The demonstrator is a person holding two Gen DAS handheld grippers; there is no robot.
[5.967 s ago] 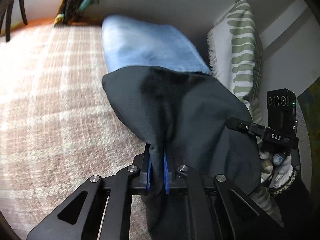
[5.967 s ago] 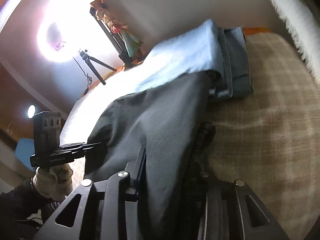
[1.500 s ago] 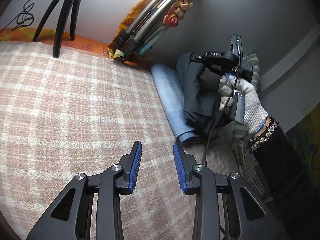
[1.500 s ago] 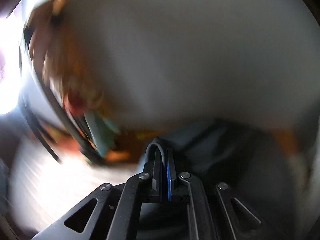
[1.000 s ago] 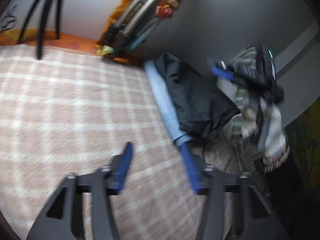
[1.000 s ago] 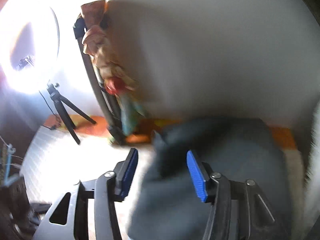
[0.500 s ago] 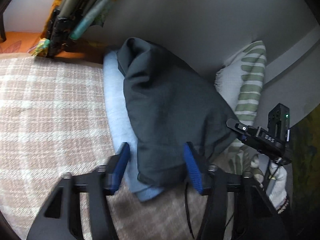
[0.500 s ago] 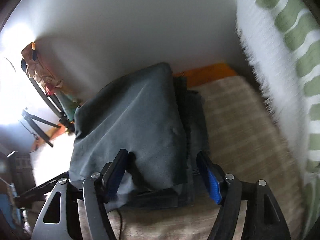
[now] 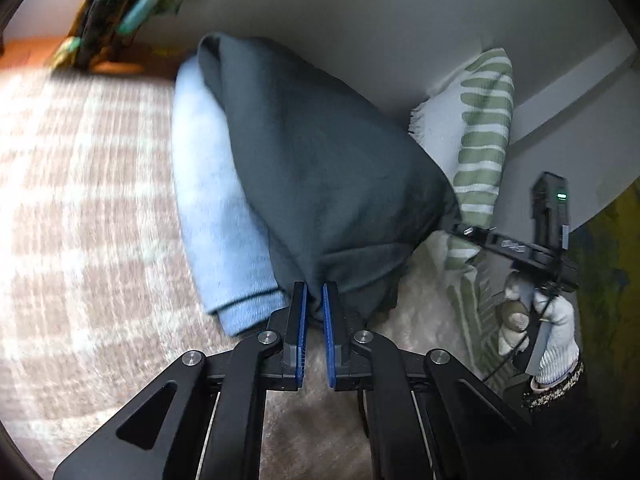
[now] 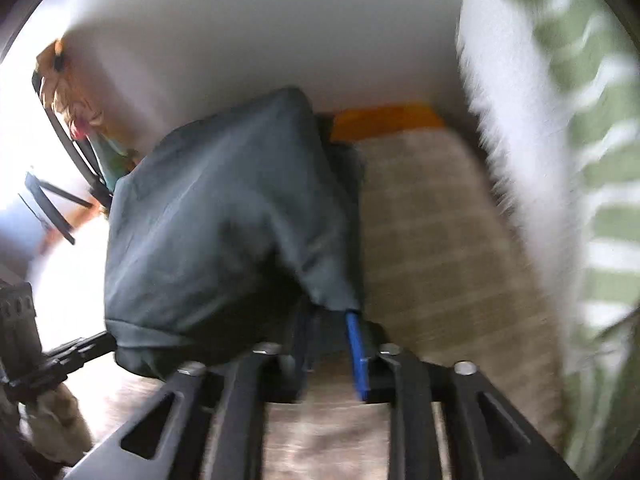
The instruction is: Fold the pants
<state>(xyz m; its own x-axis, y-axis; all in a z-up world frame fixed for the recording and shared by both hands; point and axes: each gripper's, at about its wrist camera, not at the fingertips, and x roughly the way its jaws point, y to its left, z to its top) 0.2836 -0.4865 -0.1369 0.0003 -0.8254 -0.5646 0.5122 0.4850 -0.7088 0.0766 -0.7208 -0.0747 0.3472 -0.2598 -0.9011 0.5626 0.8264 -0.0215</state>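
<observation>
The dark pants (image 9: 320, 184) lie folded atop a light-blue folded garment (image 9: 216, 216) on the plaid bedcover (image 9: 80, 240). The left gripper (image 9: 314, 300) is pinched on the pants' near hem. The right gripper (image 10: 330, 320) sits at the near right corner; blur hides whether it grips. Risk: a pull on one pinched edge may unfold the pants or drag them off the blue garment. A striped pillow (image 9: 480, 140) crowds the pants' right side, the wall (image 9: 360, 20) their far side.
</observation>
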